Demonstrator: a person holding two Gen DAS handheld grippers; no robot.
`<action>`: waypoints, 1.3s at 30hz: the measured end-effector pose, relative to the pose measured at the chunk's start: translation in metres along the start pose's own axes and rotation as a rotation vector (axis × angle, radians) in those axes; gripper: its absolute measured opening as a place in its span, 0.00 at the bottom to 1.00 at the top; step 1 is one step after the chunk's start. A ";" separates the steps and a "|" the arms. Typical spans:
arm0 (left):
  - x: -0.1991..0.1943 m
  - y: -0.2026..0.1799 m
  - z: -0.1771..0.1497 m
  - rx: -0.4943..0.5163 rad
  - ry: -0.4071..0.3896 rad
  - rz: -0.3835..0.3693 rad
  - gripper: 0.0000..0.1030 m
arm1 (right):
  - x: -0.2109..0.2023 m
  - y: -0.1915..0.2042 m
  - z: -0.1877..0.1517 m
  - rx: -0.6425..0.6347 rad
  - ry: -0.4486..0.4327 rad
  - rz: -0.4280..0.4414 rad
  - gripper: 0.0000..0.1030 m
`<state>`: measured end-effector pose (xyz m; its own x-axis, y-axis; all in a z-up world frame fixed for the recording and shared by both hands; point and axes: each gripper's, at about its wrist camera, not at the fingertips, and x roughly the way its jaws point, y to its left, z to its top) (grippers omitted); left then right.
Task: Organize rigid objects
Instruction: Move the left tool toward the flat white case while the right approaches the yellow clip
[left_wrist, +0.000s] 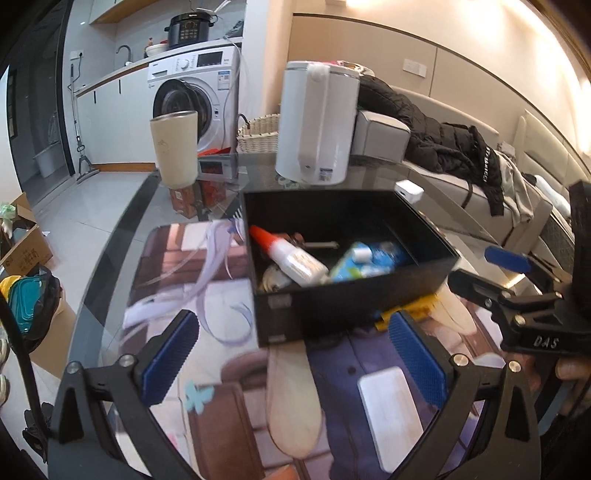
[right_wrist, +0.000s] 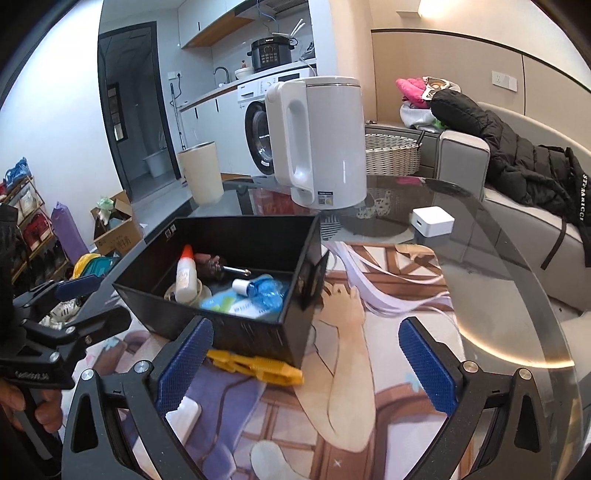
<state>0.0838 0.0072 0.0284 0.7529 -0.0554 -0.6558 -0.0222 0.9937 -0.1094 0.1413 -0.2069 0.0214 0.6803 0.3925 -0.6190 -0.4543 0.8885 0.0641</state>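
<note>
A black open box (left_wrist: 314, 314) (right_wrist: 251, 336) stands on a printed mat on the glass table. In it lie a glue bottle (left_wrist: 291, 258) (right_wrist: 184, 277) with a red cap, a blue-green packet (left_wrist: 369, 262) (right_wrist: 258, 291) and a brown-handled tool. A yellow item (left_wrist: 406, 314) (right_wrist: 258, 365) pokes out from under the box's near edge. A flat white block (left_wrist: 391, 413) (right_wrist: 184, 417) lies on the mat in front. My left gripper (left_wrist: 293, 356) (right_wrist: 96, 302) is open just before the box, holding nothing. My right gripper (right_wrist: 306, 369) (left_wrist: 480, 271) is open too, near the box's corner.
Behind the box stand a white kettle (left_wrist: 317, 122) (right_wrist: 317, 144) and a beige cup (left_wrist: 173, 147) (right_wrist: 201, 173). A small white cube (left_wrist: 408, 190) (right_wrist: 432, 221) sits on the glass at the back right. A sofa with a black jacket (right_wrist: 517, 158) lies beyond the table's rounded edge.
</note>
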 end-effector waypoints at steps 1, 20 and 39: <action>-0.001 -0.003 -0.002 0.007 0.004 0.000 1.00 | -0.002 0.000 -0.002 0.001 0.003 -0.002 0.99; 0.010 -0.040 -0.037 0.121 0.172 -0.084 1.00 | -0.020 0.004 -0.025 -0.017 0.055 -0.029 0.99; 0.020 -0.026 -0.041 0.220 0.308 -0.065 1.00 | -0.013 0.008 -0.026 -0.040 0.089 -0.036 0.99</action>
<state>0.0723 -0.0242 -0.0124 0.5142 -0.1128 -0.8502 0.1861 0.9824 -0.0178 0.1136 -0.2109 0.0096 0.6438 0.3359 -0.6875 -0.4543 0.8908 0.0098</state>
